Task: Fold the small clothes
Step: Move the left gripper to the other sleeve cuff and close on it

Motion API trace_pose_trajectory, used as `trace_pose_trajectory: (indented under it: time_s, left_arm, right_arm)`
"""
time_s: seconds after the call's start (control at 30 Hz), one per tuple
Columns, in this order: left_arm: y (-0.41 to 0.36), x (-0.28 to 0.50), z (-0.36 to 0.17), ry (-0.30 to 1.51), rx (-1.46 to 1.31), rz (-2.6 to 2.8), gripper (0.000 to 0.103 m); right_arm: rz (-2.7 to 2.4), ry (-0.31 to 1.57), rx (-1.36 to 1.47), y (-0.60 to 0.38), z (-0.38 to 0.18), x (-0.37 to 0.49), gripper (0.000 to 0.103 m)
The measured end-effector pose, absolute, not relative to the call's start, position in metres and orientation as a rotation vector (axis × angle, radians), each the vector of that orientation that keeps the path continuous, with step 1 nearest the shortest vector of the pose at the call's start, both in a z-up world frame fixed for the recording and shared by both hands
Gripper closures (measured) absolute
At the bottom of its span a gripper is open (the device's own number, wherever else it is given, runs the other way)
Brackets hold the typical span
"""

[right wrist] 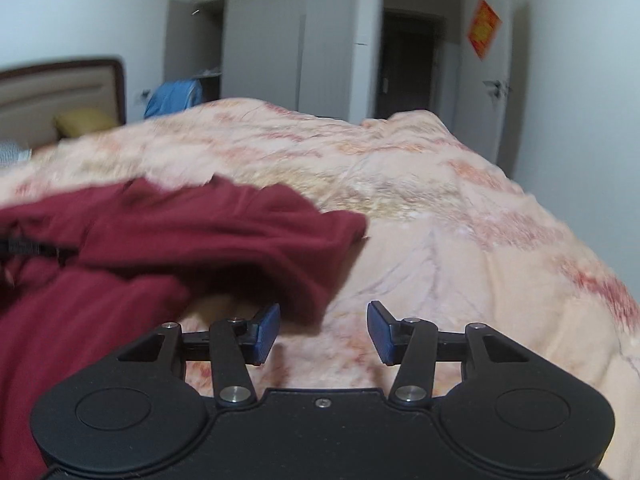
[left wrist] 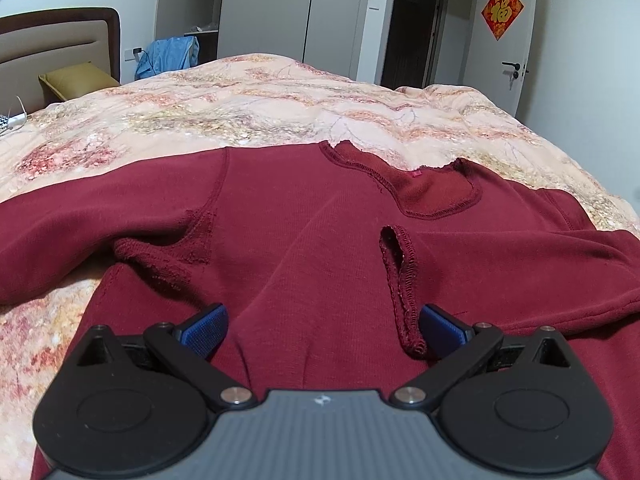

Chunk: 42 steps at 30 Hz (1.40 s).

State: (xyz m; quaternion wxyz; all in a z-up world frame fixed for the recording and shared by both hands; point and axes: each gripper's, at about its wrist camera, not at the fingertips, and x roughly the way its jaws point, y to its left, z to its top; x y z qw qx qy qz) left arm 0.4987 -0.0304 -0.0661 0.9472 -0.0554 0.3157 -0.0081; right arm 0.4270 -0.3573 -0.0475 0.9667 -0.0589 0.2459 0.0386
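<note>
Progress check: early, by my read. The dark red top (left wrist: 304, 216) lies spread on the bed (left wrist: 240, 100), neck opening (left wrist: 424, 188) at the far side and inside-out, judging by the exposed seams.

- The sleeve on the camera's left (left wrist: 60, 232) runs straight out to the side, flat.
- The sleeve on the camera's right (left wrist: 540, 264) also lies out to the side. A cuff opening (left wrist: 400, 280) sits on the body near the middle; I can't tell which sleeve it belongs to.
- No clean fold line is visible anywhere. The body has a few loose ridges running toward the collar, so it isn't fully smoothed.

Left hand-held gripper (left wrist: 324, 324): fingers spread wide, low over the lower body of the top. Its right blue pad (left wrist: 440, 326) is just beside the cuff loop; nothing is pinched between the pads.

Right hand-held gripper (right wrist: 324, 332): fingers apart, holding nothing. It hovers over bare quilt (right wrist: 440, 260), with the top's right sleeve end (right wrist: 312, 264) just ahead of its left pad. That view is motion-blurred, so contact can't be judged.

What's left, as I see it: essentially everything. Both sleeves still need to go in over the body, then the body needs folding.
</note>
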Motion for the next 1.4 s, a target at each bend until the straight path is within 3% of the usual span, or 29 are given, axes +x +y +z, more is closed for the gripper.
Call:
trace_pose_trajectory:
  time_s: [0.13, 0.17, 0.2, 0.23, 0.5, 0.67, 0.73, 0.87, 0.93, 1.0, 1.4]
  left_arm:
    - [-0.030, 0.498, -0.066, 0.641, -0.112, -0.017, 0.000]
    - [-0.030, 0.498, -0.066, 0.641, -0.113, -0.017, 0.000]
    - [-0.030, 0.498, -0.066, 0.641, -0.113, -0.017, 0.000]
    - [-0.030, 0.498, -0.066, 0.640, -0.114, -0.018, 0.000]
    - [-0.029, 0.497, -0.066, 0.634, -0.121, -0.021, 0.000]
    - [-0.027, 0.496, -0.063, 0.632, -0.134, -0.029, 0.000]
    - [-0.018, 0.488, -0.052, 0.623, -0.197, -0.040, 0.000]
    - [0.017, 0.455, -0.025, 0.583, -0.330, -0.066, 0.000]
    - [0.038, 0.437, -0.015, 0.588, -0.338, -0.048, 0.000]
    - [0.061, 0.416, -0.009, 0.587, -0.331, 0.001, 0.000]
    - [0.257, 0.315, -0.029, 0.577, -0.602, 0.456, 0.000]
  right_arm:
    - [0.027, 0.471, -0.104, -0.343, -0.052, 0.446, 0.064]
    - [0.013, 0.469, -0.097, -0.340, -0.051, 0.451, 0.070]
    - [0.002, 0.470, -0.094, -0.339, -0.051, 0.455, 0.086]
    - [-0.007, 0.471, -0.093, -0.337, -0.050, 0.455, 0.095]
    - [-0.060, 0.516, -0.065, -0.343, -0.066, 0.442, 0.097]
    - [-0.020, 0.500, -0.042, -0.341, -0.048, 0.433, 0.081]
    - [0.002, 0.492, -0.052, -0.337, -0.044, 0.424, 0.061]
    - [0.056, 0.486, -0.015, -0.328, -0.036, 0.404, 0.030]
    - [0.088, 0.472, 0.016, -0.322, -0.031, 0.394, 0.008]
    - [0.123, 0.455, 0.046, -0.316, -0.025, 0.383, 0.001]
    - [0.282, 0.488, -0.033, -0.248, -0.021, 0.323, 0.001]
